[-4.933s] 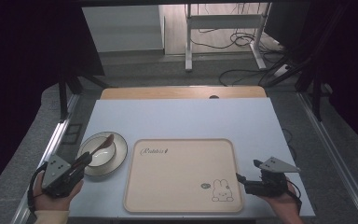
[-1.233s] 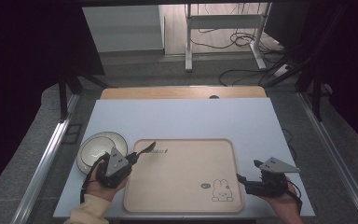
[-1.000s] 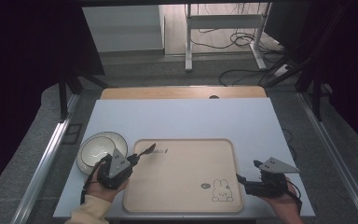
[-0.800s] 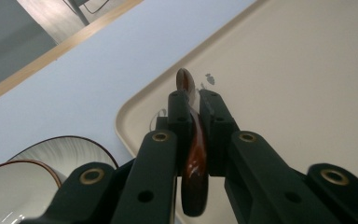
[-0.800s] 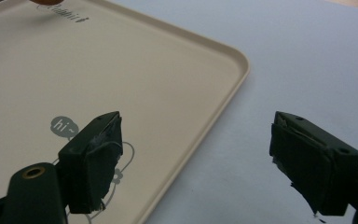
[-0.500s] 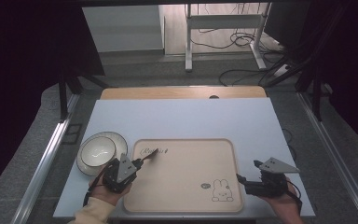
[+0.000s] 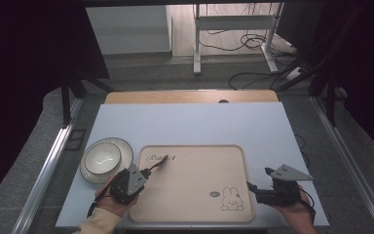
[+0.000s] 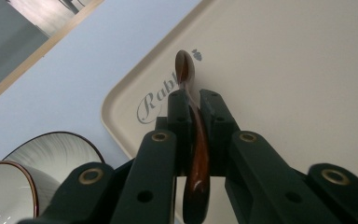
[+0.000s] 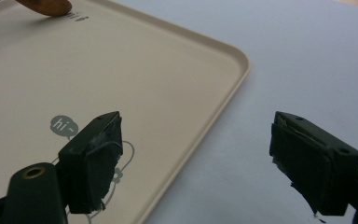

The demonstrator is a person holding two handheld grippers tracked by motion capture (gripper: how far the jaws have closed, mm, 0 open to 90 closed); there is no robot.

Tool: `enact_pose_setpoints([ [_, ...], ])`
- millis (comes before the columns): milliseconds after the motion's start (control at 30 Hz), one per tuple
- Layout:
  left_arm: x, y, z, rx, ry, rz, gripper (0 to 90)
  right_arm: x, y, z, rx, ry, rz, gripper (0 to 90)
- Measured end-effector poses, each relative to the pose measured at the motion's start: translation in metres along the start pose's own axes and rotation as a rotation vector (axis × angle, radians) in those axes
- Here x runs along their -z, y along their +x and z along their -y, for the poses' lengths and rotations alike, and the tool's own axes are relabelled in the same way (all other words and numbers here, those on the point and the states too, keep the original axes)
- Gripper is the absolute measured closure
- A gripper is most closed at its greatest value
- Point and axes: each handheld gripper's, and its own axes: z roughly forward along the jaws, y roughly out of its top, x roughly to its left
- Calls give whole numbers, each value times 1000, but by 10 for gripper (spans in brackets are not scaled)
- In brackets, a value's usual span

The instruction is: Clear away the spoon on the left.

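One spoon (image 8: 192,140) clamped in left gripper (image 7: 146,172) over tray (image 7: 195,214).

Dark room; grey floor (image 7: 141,73), cables (image 7: 253,78), perhaps carpet.

The pale blue bench (image 7: 195,124) carries a beige tray (image 7: 195,195) between the two tongs, a white plate (image 7: 104,159) just beyond the left tongs (image 7: 146,171)
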Motion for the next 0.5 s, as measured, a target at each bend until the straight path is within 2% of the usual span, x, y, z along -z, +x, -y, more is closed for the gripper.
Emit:
enact_pose_setpoints([
  [133, -1, -1, 1, 2, 3, 4, 839, 0, 0, 0, -2, -1, -1, 174],
  [300, -4, -7, 4, -16, 24, 29, 830, 0, 0, 0, -1, 2, -2, 174],
  [333, -7, -11, 5, -30, 45, 42, 823, 0, 0, 0, 0, 3, -2, 174],
  [500, -14, -16, 6, -58, 88, 69, 801, 0, 0, 0, 0, 2, -1, 174],
])
